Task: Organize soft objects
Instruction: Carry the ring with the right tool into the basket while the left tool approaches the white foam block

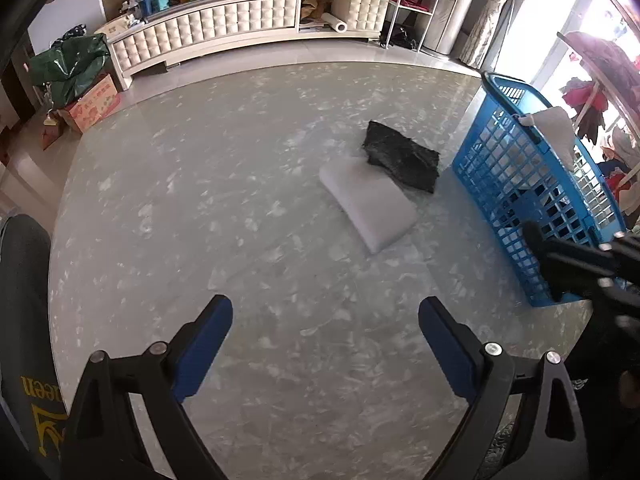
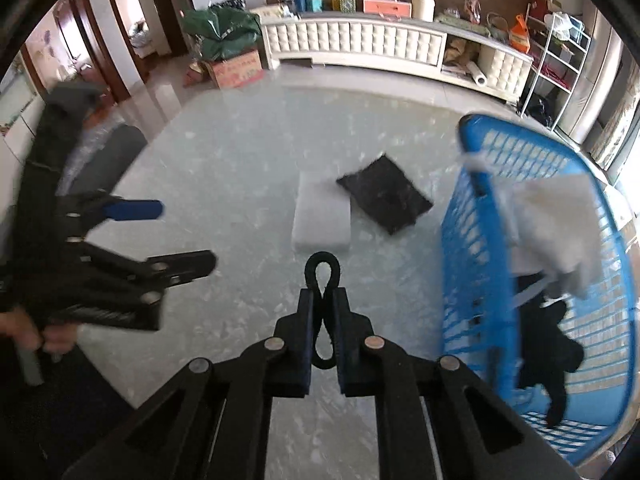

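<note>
Both wrist views look down across the table (image 1: pixel 200 208) (sharing basket (image 2: pixel 472 240) and pads) toward the cabinet (image 1: pixel 240 20).

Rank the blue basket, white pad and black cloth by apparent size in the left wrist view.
1. blue basket, largest, though partly cut off at the frame edge.
2. white pad.
3. black cloth, close to the pad; it lies farther away, so this order is unsure.

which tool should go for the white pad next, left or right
Left. The left tool is open and holds nothing, facing the white pad on the table. The right tool is shut on a black loop, so it would probably have to let that go first.
</note>
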A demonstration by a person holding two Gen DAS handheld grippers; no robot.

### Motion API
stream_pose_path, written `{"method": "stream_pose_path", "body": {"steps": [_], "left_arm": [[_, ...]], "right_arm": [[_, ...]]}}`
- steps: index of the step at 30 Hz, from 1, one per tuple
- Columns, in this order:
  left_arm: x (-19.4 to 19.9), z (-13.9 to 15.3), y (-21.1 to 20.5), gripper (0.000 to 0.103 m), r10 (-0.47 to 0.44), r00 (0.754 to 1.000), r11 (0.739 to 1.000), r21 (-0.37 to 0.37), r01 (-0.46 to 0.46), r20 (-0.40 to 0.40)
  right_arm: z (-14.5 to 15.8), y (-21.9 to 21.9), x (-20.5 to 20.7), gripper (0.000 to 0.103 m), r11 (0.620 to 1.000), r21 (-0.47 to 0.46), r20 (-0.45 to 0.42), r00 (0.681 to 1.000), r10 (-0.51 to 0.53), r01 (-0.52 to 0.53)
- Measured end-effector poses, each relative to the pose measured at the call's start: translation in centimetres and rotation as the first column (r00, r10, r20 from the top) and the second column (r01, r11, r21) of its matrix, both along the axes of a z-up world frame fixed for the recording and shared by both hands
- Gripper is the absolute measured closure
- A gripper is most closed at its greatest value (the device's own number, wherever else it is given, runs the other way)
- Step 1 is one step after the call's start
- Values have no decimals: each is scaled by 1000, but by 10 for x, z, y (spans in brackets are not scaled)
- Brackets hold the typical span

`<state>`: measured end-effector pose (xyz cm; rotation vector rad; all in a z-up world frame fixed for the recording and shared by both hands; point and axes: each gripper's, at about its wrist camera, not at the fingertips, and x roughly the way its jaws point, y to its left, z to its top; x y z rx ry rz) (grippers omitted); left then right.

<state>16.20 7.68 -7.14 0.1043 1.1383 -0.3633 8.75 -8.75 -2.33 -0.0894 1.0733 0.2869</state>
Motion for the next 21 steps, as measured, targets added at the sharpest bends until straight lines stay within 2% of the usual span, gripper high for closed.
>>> {"method": "stream_pose_path", "body": {"steps": [7,13,17,21], "left_arm": [[9,8,-35,10,-38,999,999,36,38,2],[23,13,-67,9,-63,998,994,93,60,31],[37,5,-73,9,-22,1000,995,102,20,16],[54,-16,-76,9,31,999,994,109,-28,-30]], "right_arm": [[32,-43,-15,94,1000,4,9,1000,-12,12],[23,-70,-18,94,999,-34,-9,1000,-29,29],[19,-93,-25,94,998,-41,-27,998,-54,53],[21,-116,-34,94,997,-37,-40,997,-72,71]]}}
